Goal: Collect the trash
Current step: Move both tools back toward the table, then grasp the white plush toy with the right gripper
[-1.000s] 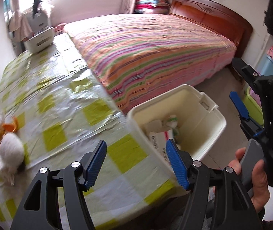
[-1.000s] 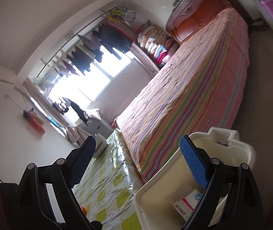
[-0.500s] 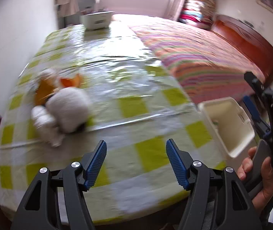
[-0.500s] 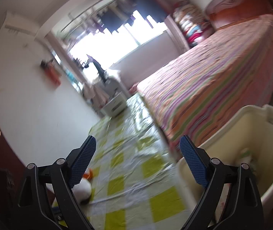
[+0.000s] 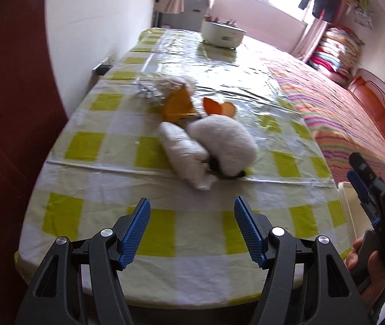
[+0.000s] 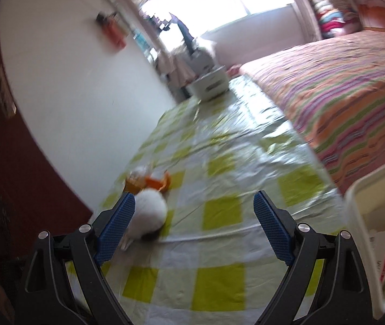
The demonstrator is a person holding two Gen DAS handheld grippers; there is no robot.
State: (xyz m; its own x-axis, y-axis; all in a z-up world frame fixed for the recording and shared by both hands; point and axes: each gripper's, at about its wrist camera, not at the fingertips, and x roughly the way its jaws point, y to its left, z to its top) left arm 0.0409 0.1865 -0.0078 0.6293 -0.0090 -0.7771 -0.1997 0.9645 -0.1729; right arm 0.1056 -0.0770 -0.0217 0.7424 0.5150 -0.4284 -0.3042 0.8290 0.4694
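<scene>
A heap of trash lies on the checked table: a large crumpled white wad, a smaller white wad, orange peel pieces and an orange wrapper. My left gripper hovers open over the table's near edge, short of the heap, nothing between its fingers. My right gripper is open and empty too; its left finger overlaps the big wad in the right wrist view. It also shows at the right of the left wrist view, right gripper, held by a hand.
A cream trash bin stands off the table's right edge with packaging inside. A white box sits at the table's far end. A striped bed runs along the right; a white wall and dark red door are on the left.
Both grippers swung left, away from the bin and toward the trash heap, which is now central in the left wrist view. The bin slid to the right edge. Jaws stayed open.
</scene>
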